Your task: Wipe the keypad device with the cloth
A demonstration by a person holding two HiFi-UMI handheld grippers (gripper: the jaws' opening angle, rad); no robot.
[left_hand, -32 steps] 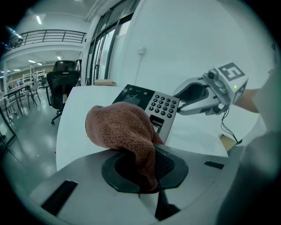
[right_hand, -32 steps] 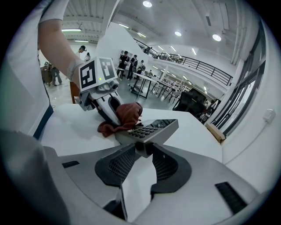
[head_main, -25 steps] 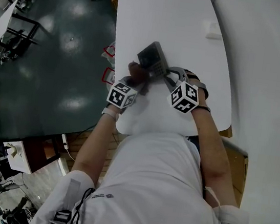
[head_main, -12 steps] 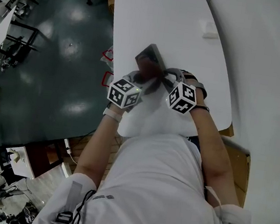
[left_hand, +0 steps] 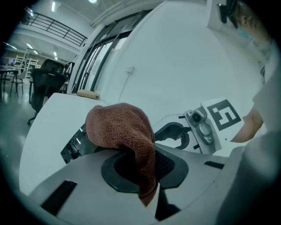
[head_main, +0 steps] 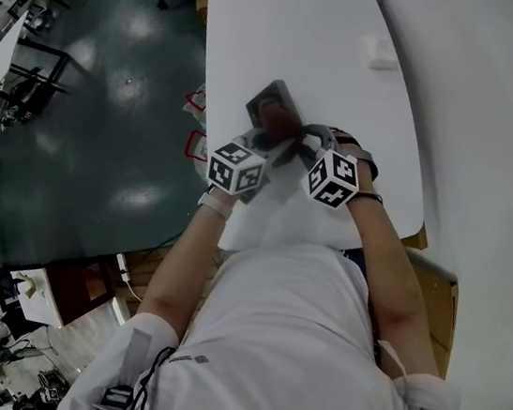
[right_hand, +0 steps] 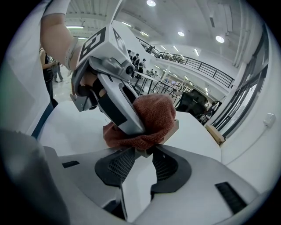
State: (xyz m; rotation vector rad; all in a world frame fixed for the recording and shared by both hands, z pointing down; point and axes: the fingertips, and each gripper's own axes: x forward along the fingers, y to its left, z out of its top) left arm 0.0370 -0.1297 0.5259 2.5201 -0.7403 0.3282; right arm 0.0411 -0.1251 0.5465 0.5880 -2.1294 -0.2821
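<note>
The left gripper [left_hand: 139, 169] is clamped on the brown cloth [left_hand: 120, 127], which is pressed on top of the keypad device [head_main: 272, 105]. The near edge of the device is pinched by the right gripper [right_hand: 139, 160], over the white table [head_main: 348, 89]. Wiping seems to be in hand. Next, the cloth needs to be rubbed across the device while it is gripped firmly. The keys are hidden under the cloth, so any dirt cannot be seen.
</note>
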